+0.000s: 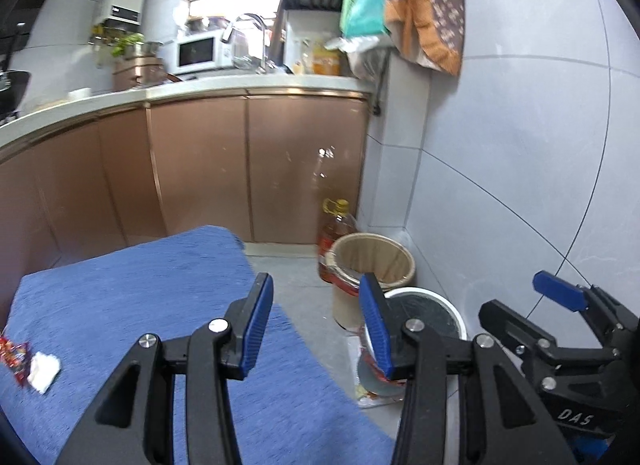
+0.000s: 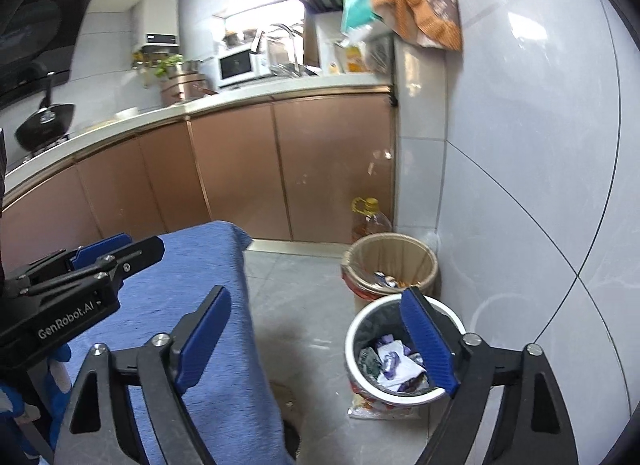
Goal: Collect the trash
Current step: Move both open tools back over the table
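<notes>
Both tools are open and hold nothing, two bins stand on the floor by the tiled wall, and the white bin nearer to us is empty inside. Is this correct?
Not fully. The white bin is not empty: the right wrist view shows crumpled wrappers and paper inside it. The rest holds: the left tool and the right tool are open and hold nothing, and the beige bin stands behind the white one by the tiled wall.

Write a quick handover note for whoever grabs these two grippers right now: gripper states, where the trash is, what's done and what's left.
Left gripper: jaws open, empty, above the edge of the blue cloth.
Right gripper: jaws open, empty, over the white bin.
Done: the white bin on the floor already holds crumpled paper.
Left: a red wrapper and a white crumpled tissue lie at the cloth's left edge. Pick them up and drop them in the bin.
The tan bin stands behind it.
</notes>
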A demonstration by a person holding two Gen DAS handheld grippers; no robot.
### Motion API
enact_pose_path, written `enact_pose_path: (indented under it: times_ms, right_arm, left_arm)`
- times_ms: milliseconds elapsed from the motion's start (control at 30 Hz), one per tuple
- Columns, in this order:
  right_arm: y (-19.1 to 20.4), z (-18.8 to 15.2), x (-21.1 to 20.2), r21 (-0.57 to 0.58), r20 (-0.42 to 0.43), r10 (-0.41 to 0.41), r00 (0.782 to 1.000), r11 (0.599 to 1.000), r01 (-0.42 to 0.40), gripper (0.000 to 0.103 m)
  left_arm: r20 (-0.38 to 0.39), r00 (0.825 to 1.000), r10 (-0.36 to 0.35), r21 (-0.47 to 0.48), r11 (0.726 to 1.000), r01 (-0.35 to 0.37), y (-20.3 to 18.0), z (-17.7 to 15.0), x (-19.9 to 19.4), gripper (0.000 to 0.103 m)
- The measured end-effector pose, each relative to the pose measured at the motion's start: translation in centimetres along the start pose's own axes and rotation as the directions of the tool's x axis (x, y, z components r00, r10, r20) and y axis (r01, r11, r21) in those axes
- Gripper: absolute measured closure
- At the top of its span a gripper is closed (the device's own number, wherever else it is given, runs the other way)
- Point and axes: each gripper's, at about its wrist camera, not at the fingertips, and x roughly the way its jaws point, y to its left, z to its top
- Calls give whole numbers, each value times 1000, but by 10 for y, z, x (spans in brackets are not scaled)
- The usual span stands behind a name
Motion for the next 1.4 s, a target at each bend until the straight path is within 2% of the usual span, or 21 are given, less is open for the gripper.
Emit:
enact_pose_path:
  times_ms: [100, 267, 500, 633, 867, 1033, 1233, 1400]
  right_arm:
    - [16, 1, -9, -22, 24, 15, 1000, 1000, -15, 6]
    - [40, 1, -18, -48, 38, 41, 998, 998, -39, 4]
    - [76, 0, -35, -92, 72, 89, 993, 992, -82, 3]
    - [96, 2, -40, -116, 86, 112, 990, 988, -101, 1]
    - [140, 3, -31, -171, 56, 179, 982, 971, -167, 0]
    - [171, 2, -15, -208, 15, 244, 970, 949, -235, 0]
    - [203, -4, 12, -236, -53, 313, 948, 919, -316, 0]
    - [227, -11, 36, -252, -106, 355, 929, 894, -371, 0]
  left_arm:
    - [35, 999, 42, -11, 999, -42, 16, -5, -25, 60]
    - [86, 990, 115, -48, 993, -112, 45, -16, -62, 41]
    - [138, 970, 199, -77, 979, -190, 80, -29, -100, 39]
    - [132, 963, 236, -94, 970, -224, 102, -40, -111, 34]
    - [91, 951, 295, -157, 947, -279, 155, -63, -117, 34]
    - [53, 926, 375, -215, 910, -356, 212, -80, -126, 34]
    - [-16, 884, 467, -270, 849, -454, 279, -103, -129, 34]
    - [-73, 844, 531, -291, 798, -528, 318, -122, -127, 34]
